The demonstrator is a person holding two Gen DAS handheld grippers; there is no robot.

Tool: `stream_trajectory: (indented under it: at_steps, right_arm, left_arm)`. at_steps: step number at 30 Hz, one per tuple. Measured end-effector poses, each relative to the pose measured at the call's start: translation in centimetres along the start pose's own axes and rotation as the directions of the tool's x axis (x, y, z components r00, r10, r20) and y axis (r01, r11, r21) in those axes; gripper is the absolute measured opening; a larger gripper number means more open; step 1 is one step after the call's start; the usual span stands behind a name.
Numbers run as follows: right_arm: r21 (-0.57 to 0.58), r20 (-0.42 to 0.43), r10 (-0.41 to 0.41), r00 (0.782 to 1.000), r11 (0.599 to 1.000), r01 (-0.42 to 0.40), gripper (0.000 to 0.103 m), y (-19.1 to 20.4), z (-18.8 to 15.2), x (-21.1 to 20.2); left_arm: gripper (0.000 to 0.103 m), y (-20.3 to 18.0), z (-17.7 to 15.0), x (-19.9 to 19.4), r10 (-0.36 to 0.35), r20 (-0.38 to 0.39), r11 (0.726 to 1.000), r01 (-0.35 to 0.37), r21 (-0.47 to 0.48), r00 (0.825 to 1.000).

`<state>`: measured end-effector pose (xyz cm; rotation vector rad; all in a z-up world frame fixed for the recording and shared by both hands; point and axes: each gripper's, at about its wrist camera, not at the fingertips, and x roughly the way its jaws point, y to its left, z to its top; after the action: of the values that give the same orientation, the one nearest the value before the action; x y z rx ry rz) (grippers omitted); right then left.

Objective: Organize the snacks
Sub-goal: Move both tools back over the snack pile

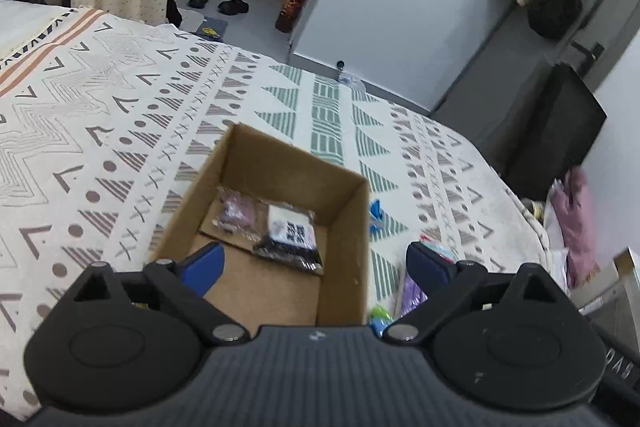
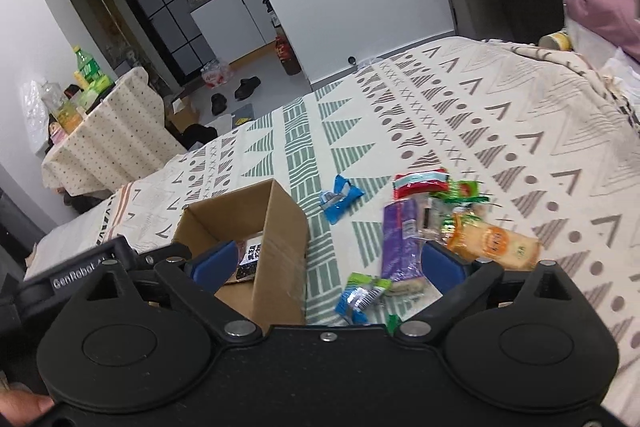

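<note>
Box: your cardboard box (image 1: pixel 280 227) sits open-topped on the patterned bedspread (image 1: pixel 120 107), directly ahead of your left gripper (image 1: pixel 316 261).
Box contents: a black-and-white packet (image 1: pixel 290 233) lies flat on the box floor, touching a clear pinkish packet (image 1: pixel 238 213) on its left side.
Left gripper: your fingers are spread wide with nothing between them; one blue pad (image 1: pixel 208 259) hangs over the box's near edge, the other is out over the bedspread beyond the box's right wall.
Right gripper: your right gripper (image 2: pixel 332 263) is also spread wide and holds nothing.
Loose snacks: the remaining packets lie on the bedspread to the right of the box.
Purple packet: a long purple packet (image 2: pixel 398 239) lies between your right fingers, pointing away from you.
Orange packet: an orange biscuit roll (image 2: pixel 492 239) rests just beside the purple one.
Red packet: a red packet (image 2: pixel 420 182) lies farther out.
Blue packets: one blue packet (image 2: pixel 340 198) sits near the box's far corner; a second blue-and-green packet (image 2: pixel 362 295) lies close to your right gripper.
</note>
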<state>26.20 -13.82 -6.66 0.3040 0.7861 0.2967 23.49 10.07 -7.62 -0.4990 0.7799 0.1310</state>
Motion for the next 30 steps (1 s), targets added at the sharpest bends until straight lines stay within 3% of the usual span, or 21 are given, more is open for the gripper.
stream_trajectory:
  at_steps: [9, 13, 20, 30]
  right_arm:
    - [-0.004, -0.014, 0.019, 1.000, 1.000, -0.019, 0.103, -2.3, -0.7, -2.8]
    - [0.003, -0.015, 0.025, 1.000, 1.000, -0.025, 0.103, -3.6, -1.0, -3.8]
    - [0.035, -0.018, 0.036, 0.999, 0.999, -0.036, 0.103, -6.3, -1.3, -5.2]
    - [0.026, -0.027, 0.042, 0.999, 0.999, -0.041, 0.103, -9.5, -1.5, -6.6]
  left_arm:
    - [0.097, -2.7, -2.8, -2.0, 0.058, -0.032, 0.998, -0.057, 0.033, 0.998]
    - [0.103, -3.9, -3.6, -3.0, 0.071, -0.026, 0.996, -0.070, 0.057, 0.997]
    - [0.103, -5.5, -4.6, -4.2, 0.096, -0.004, 0.994, -0.096, 0.052, 0.995]
    - [0.103, -8.3, -6.5, -4.6, 0.092, 0.004, 0.992, -0.092, 0.090, 0.996]
